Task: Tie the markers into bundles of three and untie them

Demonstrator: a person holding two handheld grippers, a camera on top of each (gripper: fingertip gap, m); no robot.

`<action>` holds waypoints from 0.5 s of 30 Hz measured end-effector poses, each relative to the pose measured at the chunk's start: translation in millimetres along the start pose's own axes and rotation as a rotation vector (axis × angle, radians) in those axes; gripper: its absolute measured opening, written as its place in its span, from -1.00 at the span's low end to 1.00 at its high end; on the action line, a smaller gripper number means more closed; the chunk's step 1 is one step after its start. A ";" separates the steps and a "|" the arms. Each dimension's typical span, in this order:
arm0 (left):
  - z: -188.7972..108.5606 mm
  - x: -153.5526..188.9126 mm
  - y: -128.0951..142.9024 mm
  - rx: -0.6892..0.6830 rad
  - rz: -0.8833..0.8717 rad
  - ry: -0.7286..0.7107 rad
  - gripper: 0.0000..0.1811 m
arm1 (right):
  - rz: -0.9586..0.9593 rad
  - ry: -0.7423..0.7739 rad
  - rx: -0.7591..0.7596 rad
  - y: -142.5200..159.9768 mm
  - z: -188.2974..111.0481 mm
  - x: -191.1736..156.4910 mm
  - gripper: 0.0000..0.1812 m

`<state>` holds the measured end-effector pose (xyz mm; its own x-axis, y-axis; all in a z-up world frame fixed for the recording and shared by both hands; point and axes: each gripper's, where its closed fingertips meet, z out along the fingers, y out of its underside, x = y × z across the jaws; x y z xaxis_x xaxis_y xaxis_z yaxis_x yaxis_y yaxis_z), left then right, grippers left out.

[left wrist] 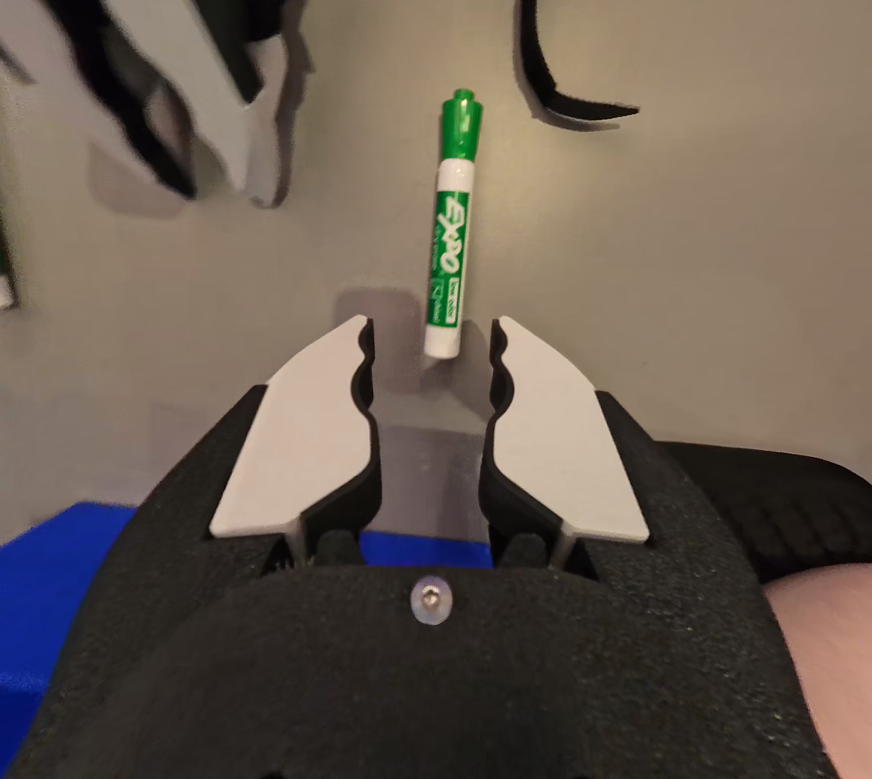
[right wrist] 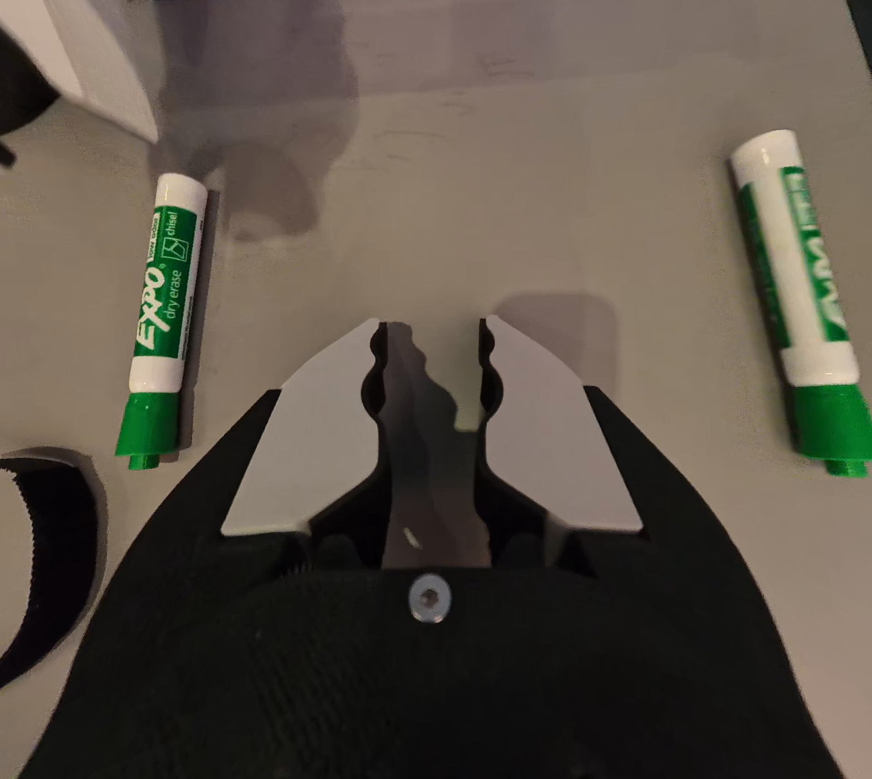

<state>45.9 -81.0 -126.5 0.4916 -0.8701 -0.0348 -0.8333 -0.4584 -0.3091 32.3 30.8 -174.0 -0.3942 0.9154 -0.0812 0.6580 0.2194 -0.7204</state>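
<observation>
Two green-capped white plastic markers point(right wrist: 163, 317) point(right wrist: 797, 298) lie loose and well apart on the grey table point(right wrist: 424, 190), the curled black hook-and-loop strap point(right wrist: 52, 534) unfastened near left — nothing is bundled — while both the left gripper point(left wrist: 431, 322) and right gripper point(right wrist: 431, 322) hang released and empty.

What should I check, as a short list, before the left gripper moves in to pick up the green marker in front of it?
1. Left gripper open and holding nothing: ok.
2. Green marker in line with the gap between the jaws, white end nearest: ok.
3. Marker lies free on the table, nothing touching it: ok.
4. Black strap apart from the marker: ok.
5. Right gripper open and holding nothing: ok.
6. Right gripper clear of the left one's path: cannot tell, it is blurred.
</observation>
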 end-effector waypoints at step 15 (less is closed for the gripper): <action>-65.2 -36.9 37.4 0.082 -0.168 -0.251 -0.48 | -0.086 0.396 0.056 -40.9 -21.6 118.4 -0.43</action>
<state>-19.8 -77.8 -74.8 0.6767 -0.7064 -0.2074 -0.7166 -0.5673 -0.4057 -27.5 137.5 -139.2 -0.1619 0.9560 0.2448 0.5930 0.2925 -0.7502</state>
